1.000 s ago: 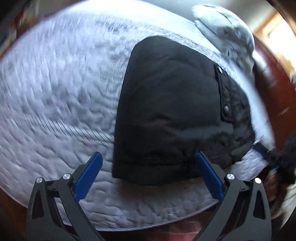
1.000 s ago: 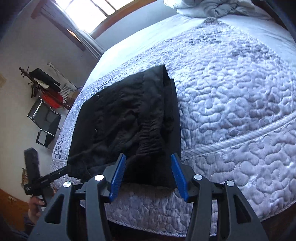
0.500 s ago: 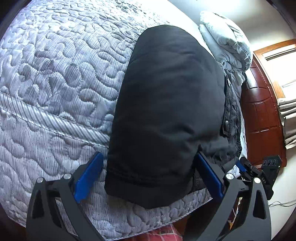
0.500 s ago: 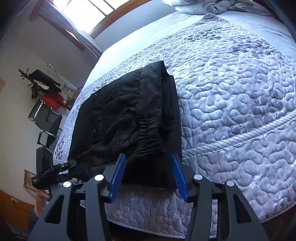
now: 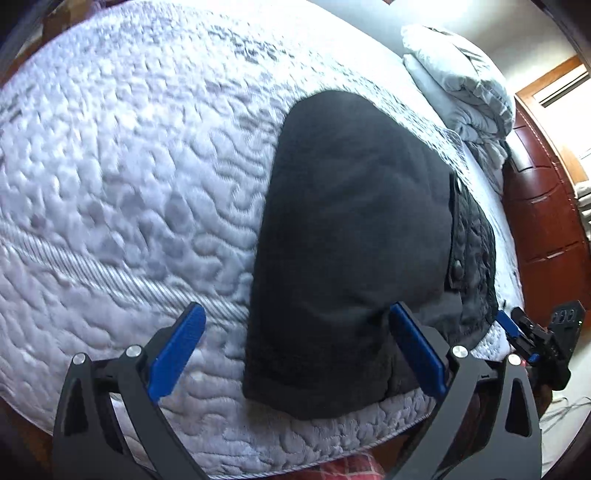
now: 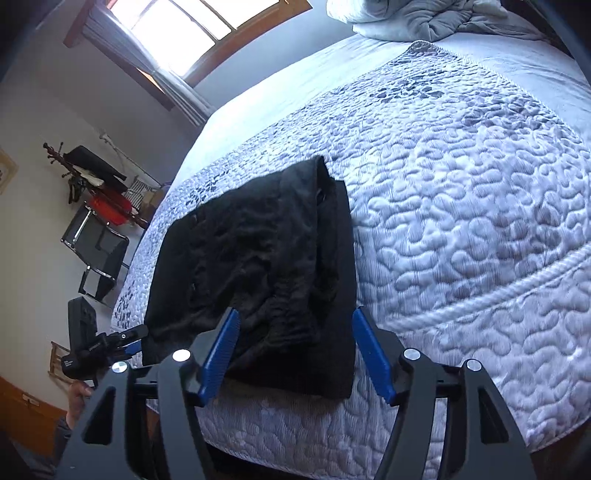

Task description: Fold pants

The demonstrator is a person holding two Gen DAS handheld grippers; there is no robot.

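Black pants [image 5: 351, 236] lie folded near the bed's [image 5: 122, 177] front edge, both grippers spread and empty.

Left to right in the left wrist view: quilted white bed cover, then the left gripper [image 5: 295, 350] — its blue fingers [image 5: 177, 343] wide apart, the left one over bare quilt, the right one at the pants' near right corner, nothing clamped. The pants form a smooth dark slab, a waistband button showing along the right side. Past them, the right gripper [image 5: 517, 332] sits at the bed's edge. In the right wrist view, a chair [image 6: 96, 254] stands by the wall at far left, the left gripper [image 6: 125, 339] is just beside the pants' [image 6: 258, 266] left corner — then the right gripper [image 6: 295, 354], fingers parted, low before the bundle's near edge, holding nothing. A rumpled blanket [image 6: 417, 18] lies at the bed's far end.
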